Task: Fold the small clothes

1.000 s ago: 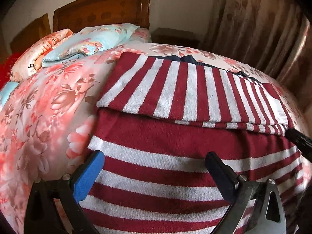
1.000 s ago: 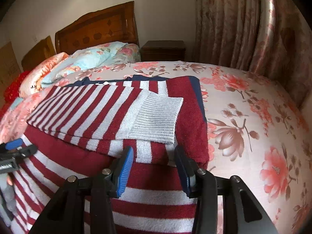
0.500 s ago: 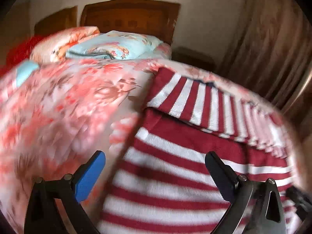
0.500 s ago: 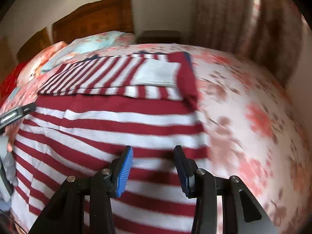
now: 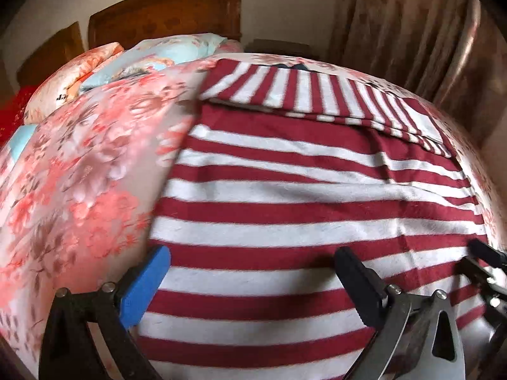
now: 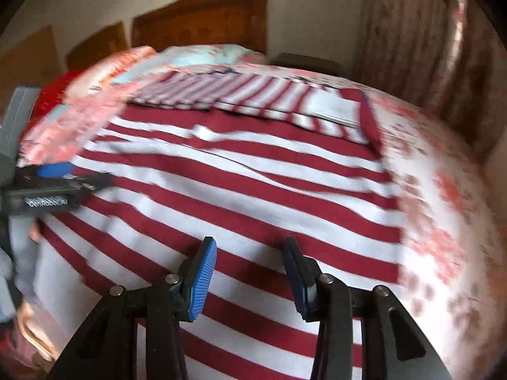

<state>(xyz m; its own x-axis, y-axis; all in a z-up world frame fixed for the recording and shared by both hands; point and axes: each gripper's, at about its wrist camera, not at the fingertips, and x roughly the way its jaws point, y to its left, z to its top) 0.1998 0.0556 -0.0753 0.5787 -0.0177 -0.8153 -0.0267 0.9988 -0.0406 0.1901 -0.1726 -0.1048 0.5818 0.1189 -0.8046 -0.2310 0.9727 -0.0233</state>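
Note:
A red-and-white striped sweater [image 5: 301, 196] lies flat on the floral bedspread [image 5: 79, 171], its sleeves folded across the chest at the far end, with a grey ribbed cuff [image 6: 336, 107] on top. My left gripper [image 5: 250, 272] is open and empty over the sweater's near left part, close to its left edge. My right gripper [image 6: 250, 269] is open and empty over the near right part of the sweater [image 6: 237, 190]. The right gripper also shows at the right edge of the left wrist view [image 5: 488, 266], and the left gripper at the left of the right wrist view [image 6: 54, 186].
Pillows [image 5: 149, 57] and a wooden headboard [image 5: 164, 9] are at the far end of the bed. A nightstand [image 6: 304, 61] and curtains [image 5: 412, 31] stand at the far right. The bedspread [image 6: 443, 221] slopes off to the right.
Both grippers have pulled back toward the sweater's near hem, so more of the striped body is in view. Both stay open and empty.

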